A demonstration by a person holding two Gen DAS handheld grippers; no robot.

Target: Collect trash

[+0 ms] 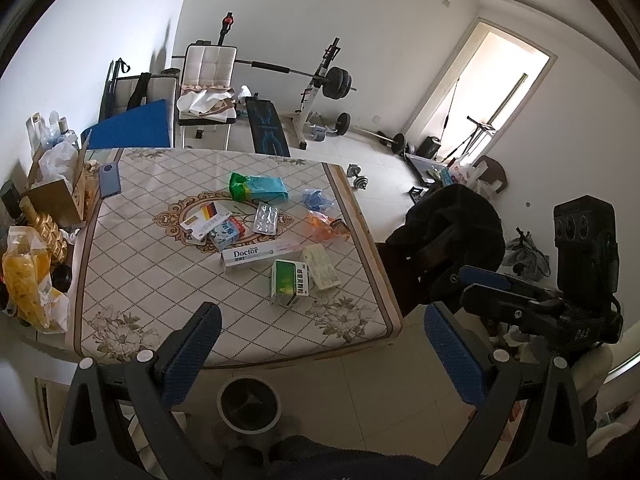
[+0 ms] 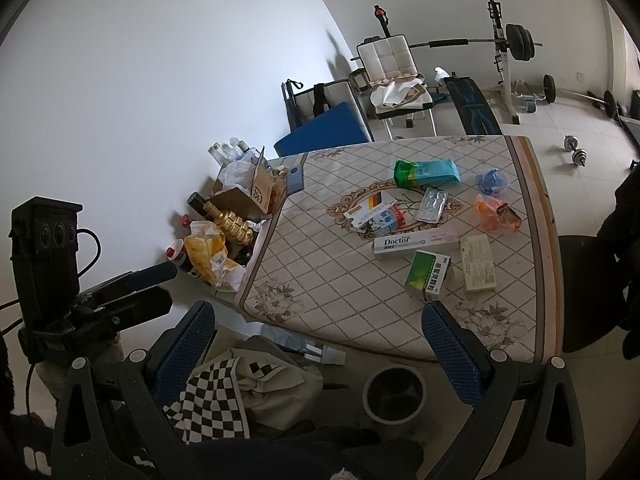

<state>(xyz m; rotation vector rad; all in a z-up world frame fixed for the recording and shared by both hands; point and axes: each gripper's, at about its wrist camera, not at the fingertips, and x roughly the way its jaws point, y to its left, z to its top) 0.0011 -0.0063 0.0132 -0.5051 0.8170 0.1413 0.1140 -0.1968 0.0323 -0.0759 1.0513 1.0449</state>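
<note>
2 open grippers, left (image 1: 322, 340) and right (image 2: 320, 338), both empty.
We see boxes littering the table (image 1: 132, 272), bin (image 1: 249, 403) below.

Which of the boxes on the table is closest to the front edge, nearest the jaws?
The green medicine box, lying ahead of the white Doctor box and beside the pale box.

Right gripper (image 2: 320, 344) hung above table's near edge, blue-padded fingers (image 2: 452, 354) spread wide, empty. Patterned tablecloth-covered table (image 2: 320, 280) bore green medicine box (image 2: 427, 275), white "Doctor" toothpaste carton (image 2: 414, 243). Round dark waste bin (image 2: 394, 393) stood on floor below.
</note>
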